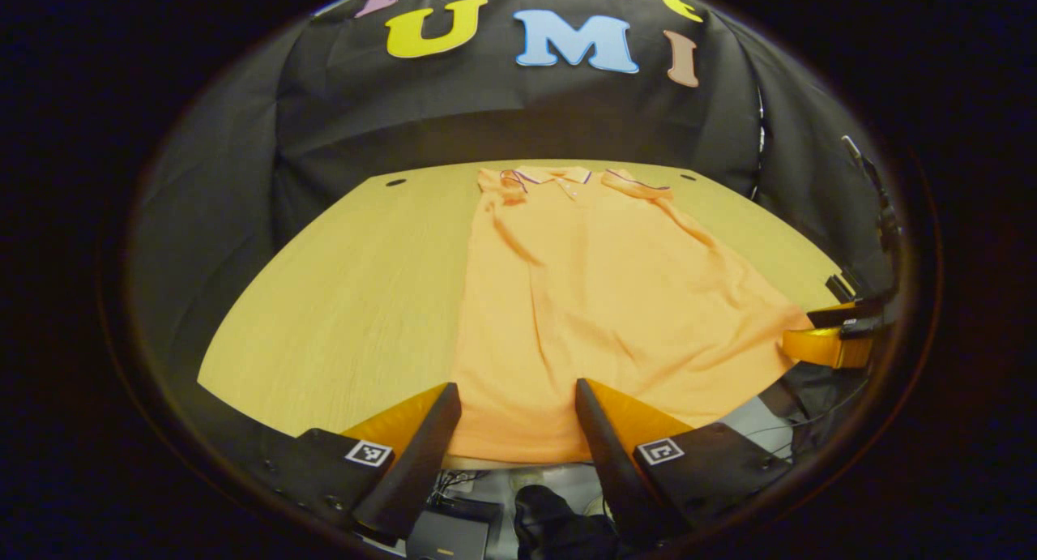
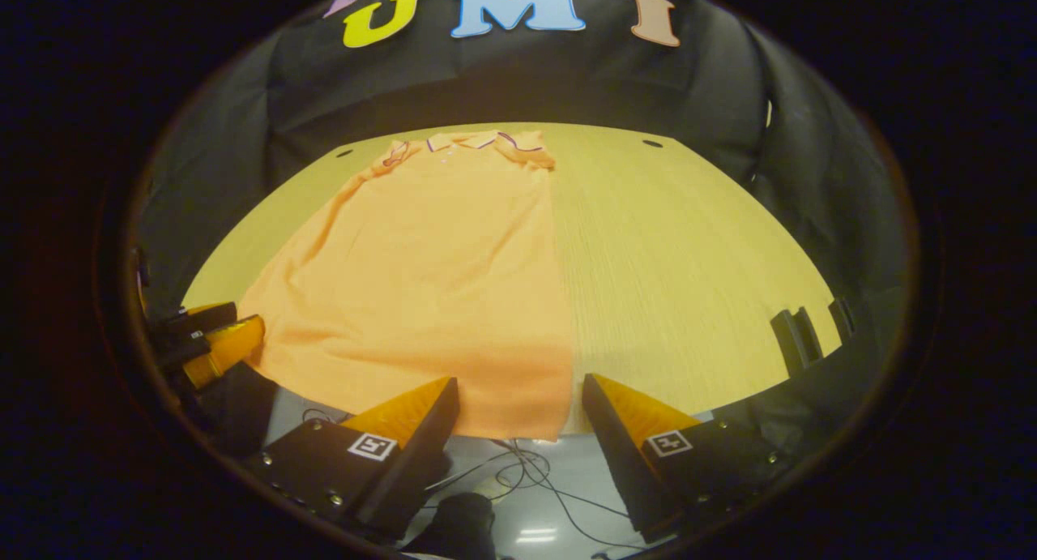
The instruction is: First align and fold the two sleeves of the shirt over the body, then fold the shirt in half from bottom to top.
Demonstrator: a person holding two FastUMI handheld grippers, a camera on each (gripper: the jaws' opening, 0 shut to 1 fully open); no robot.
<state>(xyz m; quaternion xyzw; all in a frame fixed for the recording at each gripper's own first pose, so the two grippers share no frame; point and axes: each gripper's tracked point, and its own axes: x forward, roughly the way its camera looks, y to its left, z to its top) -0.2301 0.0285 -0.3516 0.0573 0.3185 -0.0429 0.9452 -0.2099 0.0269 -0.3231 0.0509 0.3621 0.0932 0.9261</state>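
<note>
Left gripper view: the shirt (image 1: 591,301) lies flat at frame centre on the table (image 1: 340,301), collar at the top, hem at the bottom. The left gripper (image 1: 517,414) is spread wide over the hem, holding nothing.

Right gripper view: the right gripper (image 2: 518,410), likewise wide and empty, straddles the hem's lower-right corner. The cloth looks light, limp and wrinkle-prone; pinch it at the hem corners.
</note>
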